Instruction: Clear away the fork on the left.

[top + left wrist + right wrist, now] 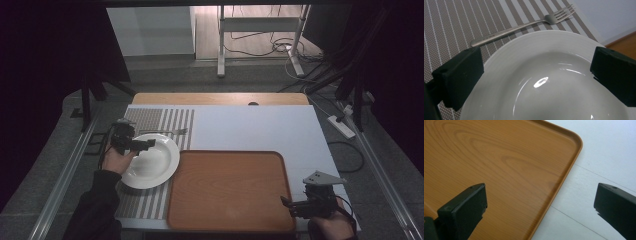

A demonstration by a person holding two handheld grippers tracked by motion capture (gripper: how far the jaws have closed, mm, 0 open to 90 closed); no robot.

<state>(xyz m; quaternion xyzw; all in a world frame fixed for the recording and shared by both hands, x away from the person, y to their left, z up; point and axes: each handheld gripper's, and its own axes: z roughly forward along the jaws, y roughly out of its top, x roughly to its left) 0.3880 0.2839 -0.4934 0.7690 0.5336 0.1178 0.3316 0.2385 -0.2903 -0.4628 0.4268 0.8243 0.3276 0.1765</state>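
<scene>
Nearest the person, the right tool hovers low over the near right corner of the wooden tray, its jaws spread wide and holding nothing; the hand behind it is cut off by the bottom edge of the high view. The right gripper view shows what the high view blurs: one jaw hangs over the tray's wood grain, the other over the pale worktop, with the tray's raised rim running between them. Farther off on the left, the left tool sits over the near-left rim of the white plate, jaws likewise apart and empty. The plate lies on a striped placemat just beside the tray's left edge. In the left gripper view its lower part is cropped, and the jaws stand over its two sides. Beyond the plate a fork lies on the mat, close to the rim; in the high view it is faint.
</scene>
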